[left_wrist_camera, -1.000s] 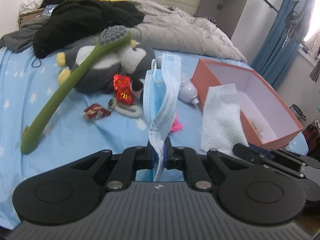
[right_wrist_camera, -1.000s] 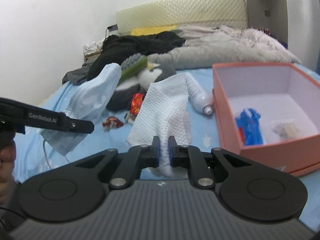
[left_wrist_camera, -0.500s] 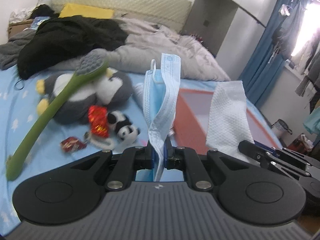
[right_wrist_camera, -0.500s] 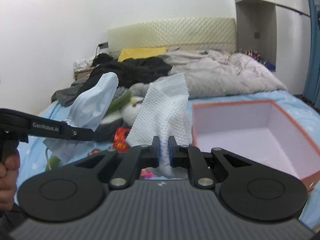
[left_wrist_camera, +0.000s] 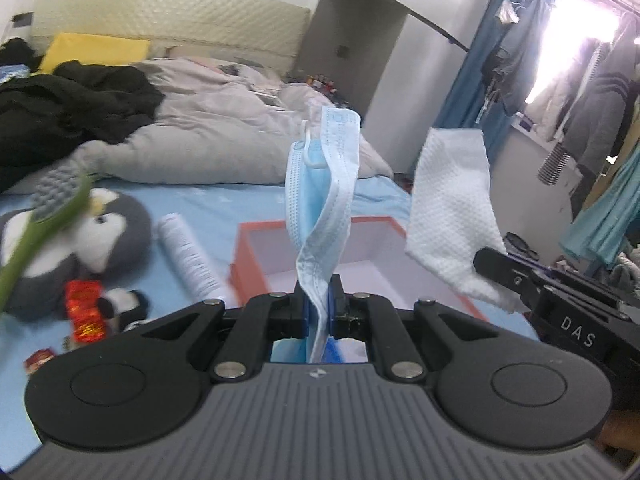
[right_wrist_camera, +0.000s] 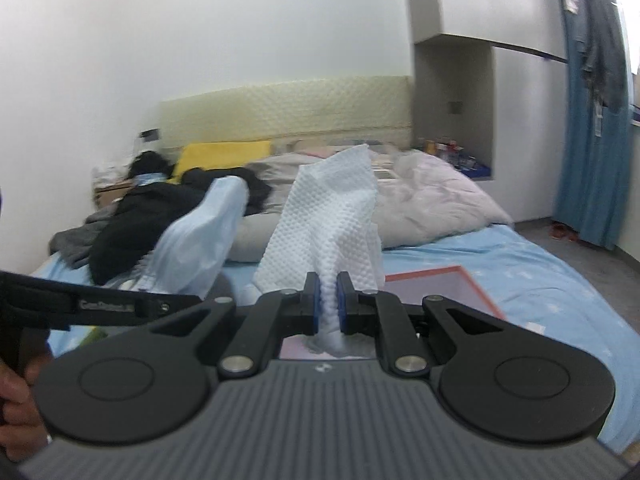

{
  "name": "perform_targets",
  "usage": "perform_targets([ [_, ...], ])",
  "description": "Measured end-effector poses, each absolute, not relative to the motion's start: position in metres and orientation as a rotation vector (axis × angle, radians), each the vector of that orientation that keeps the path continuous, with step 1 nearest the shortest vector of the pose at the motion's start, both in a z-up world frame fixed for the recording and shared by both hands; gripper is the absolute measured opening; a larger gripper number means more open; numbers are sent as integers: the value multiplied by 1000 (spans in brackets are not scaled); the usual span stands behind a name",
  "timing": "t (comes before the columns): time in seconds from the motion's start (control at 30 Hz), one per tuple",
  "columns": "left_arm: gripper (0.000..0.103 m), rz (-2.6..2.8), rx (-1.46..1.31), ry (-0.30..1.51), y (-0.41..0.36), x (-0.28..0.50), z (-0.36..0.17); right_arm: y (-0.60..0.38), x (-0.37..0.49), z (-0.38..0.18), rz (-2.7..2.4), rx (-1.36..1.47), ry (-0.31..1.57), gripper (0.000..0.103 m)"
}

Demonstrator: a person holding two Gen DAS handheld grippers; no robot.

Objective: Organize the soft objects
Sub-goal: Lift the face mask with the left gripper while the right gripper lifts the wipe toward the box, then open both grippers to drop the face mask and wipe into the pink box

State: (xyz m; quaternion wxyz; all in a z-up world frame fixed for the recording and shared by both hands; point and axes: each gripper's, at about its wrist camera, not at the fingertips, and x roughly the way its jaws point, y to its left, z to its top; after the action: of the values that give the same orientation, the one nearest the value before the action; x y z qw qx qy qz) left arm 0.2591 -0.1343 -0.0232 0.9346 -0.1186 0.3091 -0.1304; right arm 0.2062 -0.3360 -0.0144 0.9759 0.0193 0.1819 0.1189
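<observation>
My left gripper [left_wrist_camera: 318,308] is shut on a blue face mask [left_wrist_camera: 322,200] that stands up from its jaws, held above the near wall of the orange box [left_wrist_camera: 250,256]. My right gripper [right_wrist_camera: 328,304] is shut on a white textured cloth [right_wrist_camera: 332,224], held over the box [right_wrist_camera: 440,284]. The cloth [left_wrist_camera: 452,212] and right gripper also show at the right of the left wrist view. The mask [right_wrist_camera: 200,236] and left gripper show at the left of the right wrist view.
On the blue bed sheet [left_wrist_camera: 200,200] lie a penguin plush [left_wrist_camera: 100,236], a green long-handled brush [left_wrist_camera: 36,228], a white bottle [left_wrist_camera: 188,256] and red wrappers [left_wrist_camera: 84,310]. A grey duvet [right_wrist_camera: 432,204] and black clothes [left_wrist_camera: 68,100] are piled further back.
Both grippers have risen and moved forward over the orange box with the mask and the cloth still held. The bed items have slid left and down in view.
</observation>
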Motion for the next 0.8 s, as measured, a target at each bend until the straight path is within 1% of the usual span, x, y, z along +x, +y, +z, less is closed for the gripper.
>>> perform_targets([
  [0.17,10,-293,-234,699,-157,303,-30,-365,231,-23,161,51,457,13],
  [0.4,10,-292,-201,779,-190,355,-48,-398,272,-54,103,87,594,13],
  [0.6,10,-332,-207,930,-214,397,-79,-410,291,-89,55,95,718,13],
  [0.67,10,-373,-227,982,-221,406,-88,-415,297,-99,42,97,751,13],
  [0.8,10,-370,-186,1017,-236,415,-100,-423,304,-116,30,114,808,14],
])
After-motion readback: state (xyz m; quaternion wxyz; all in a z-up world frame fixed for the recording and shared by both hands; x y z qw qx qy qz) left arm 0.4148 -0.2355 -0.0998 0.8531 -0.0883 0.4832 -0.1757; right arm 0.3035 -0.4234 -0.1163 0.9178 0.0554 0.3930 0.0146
